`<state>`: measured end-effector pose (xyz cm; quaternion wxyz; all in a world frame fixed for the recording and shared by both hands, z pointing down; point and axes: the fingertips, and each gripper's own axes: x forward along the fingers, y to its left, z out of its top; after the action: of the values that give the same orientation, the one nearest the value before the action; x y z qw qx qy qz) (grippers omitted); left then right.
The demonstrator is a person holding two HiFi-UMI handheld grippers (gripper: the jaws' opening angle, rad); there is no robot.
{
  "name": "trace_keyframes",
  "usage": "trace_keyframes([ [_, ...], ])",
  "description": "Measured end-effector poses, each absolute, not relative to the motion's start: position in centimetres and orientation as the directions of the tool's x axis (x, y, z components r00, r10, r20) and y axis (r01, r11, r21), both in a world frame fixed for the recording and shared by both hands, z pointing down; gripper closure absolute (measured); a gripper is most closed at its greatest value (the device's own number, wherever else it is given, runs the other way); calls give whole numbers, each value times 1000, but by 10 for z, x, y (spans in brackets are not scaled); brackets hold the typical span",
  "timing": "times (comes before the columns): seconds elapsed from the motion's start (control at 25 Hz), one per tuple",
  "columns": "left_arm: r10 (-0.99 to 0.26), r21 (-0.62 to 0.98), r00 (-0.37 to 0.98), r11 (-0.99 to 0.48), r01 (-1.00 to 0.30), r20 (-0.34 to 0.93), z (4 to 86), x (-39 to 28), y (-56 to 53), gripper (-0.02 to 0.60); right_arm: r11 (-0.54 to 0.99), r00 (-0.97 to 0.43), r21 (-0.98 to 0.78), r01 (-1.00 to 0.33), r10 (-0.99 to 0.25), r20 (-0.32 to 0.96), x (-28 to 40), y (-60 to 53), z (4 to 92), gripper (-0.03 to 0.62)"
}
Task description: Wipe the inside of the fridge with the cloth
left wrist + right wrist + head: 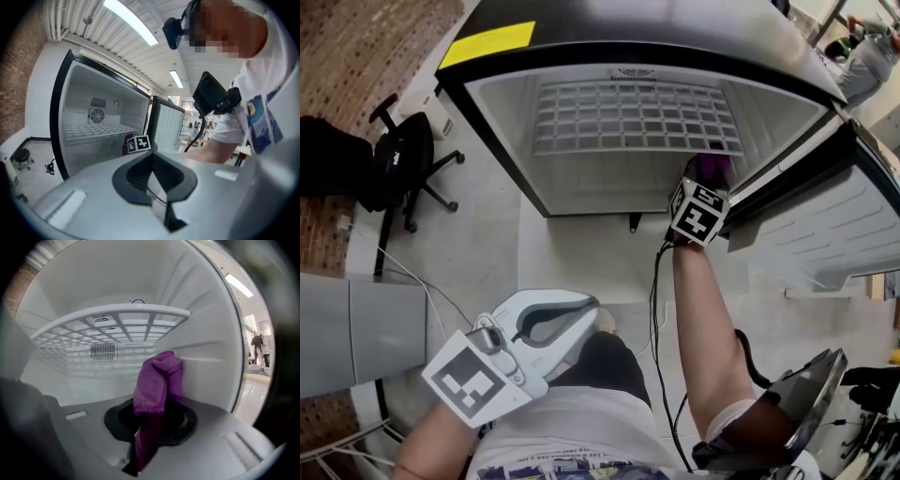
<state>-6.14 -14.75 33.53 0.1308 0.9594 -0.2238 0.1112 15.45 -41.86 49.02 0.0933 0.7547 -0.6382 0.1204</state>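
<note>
Cloth (154,380), purple, is pinched in the right gripper (709,183) beside the right wall of the fridge (609,183), below the grid shelf (117,324). Only the head view shows the yellow label (487,42) on top, no print legible. The left gripper (152,161), jaws together and empty, hangs outside.

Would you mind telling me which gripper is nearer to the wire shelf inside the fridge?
Right. The right gripper, shut on the purple cloth, is inside the fridge, just below the wire shelf. The left gripper hangs outside, well back near the person's body.
</note>
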Motion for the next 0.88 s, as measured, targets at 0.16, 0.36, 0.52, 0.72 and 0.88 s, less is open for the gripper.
trace_keyframes([
  [0.16, -400, 221, 880, -862, -456, 256, 338, -57, -159, 575, -145, 139, 3, -989, -945, 297, 151, -433, 493, 540],
  [0.36, -405, 199, 882, -869, -453, 240, 348, -50, -171, 575, -102, 106, 31, -994, -956, 272, 144, -451, 495, 540],
  [0.52, -395, 195, 890, -877, -439, 226, 357, -46, -174, 575, -88, 96, 42, -995, -962, 254, 142, -461, 498, 540],
  [0.72, -395, 188, 890, -879, -438, 225, 365, -44, -178, 575, -66, 82, 75, -995, -967, 241, 139, -475, 503, 540],
  [0.88, -397, 180, 888, -880, -440, 232, 365, -43, -182, 575, -41, 60, 92, -995, -973, 221, 137, -490, 502, 540],
])
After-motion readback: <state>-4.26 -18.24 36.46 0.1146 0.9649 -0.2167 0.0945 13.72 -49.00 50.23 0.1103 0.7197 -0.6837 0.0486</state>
